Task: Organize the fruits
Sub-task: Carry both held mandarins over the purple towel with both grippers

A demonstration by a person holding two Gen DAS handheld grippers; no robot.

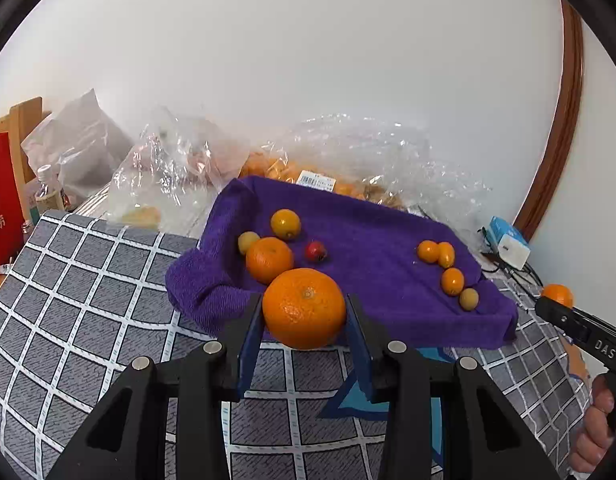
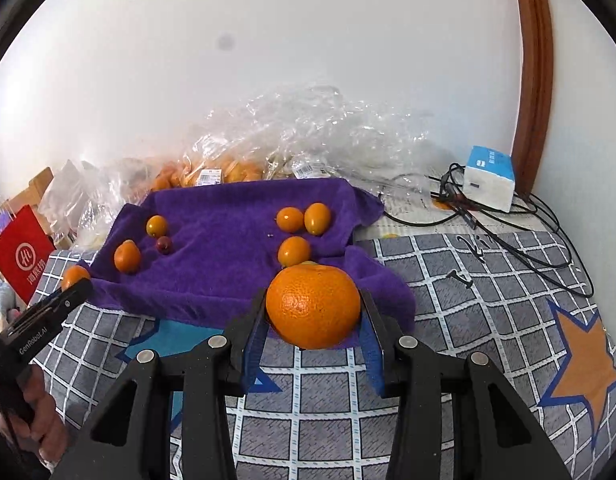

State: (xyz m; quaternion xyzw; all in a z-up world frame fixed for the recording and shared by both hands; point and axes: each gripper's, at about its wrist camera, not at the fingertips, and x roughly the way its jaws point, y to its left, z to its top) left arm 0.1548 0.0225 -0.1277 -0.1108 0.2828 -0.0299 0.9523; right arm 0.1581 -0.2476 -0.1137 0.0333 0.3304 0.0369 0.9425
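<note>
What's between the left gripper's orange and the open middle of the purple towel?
The left gripper is shut on a large orange. Directly beyond it on the purple towel sit a smaller orange and a red fruit; the centre-right is bare.

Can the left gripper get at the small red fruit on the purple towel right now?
Probably not as it stands. The left gripper is shut on an orange, so its jaws are full. The small red fruit lies apart on the purple towel, but another orange sits close beside it.
</note>
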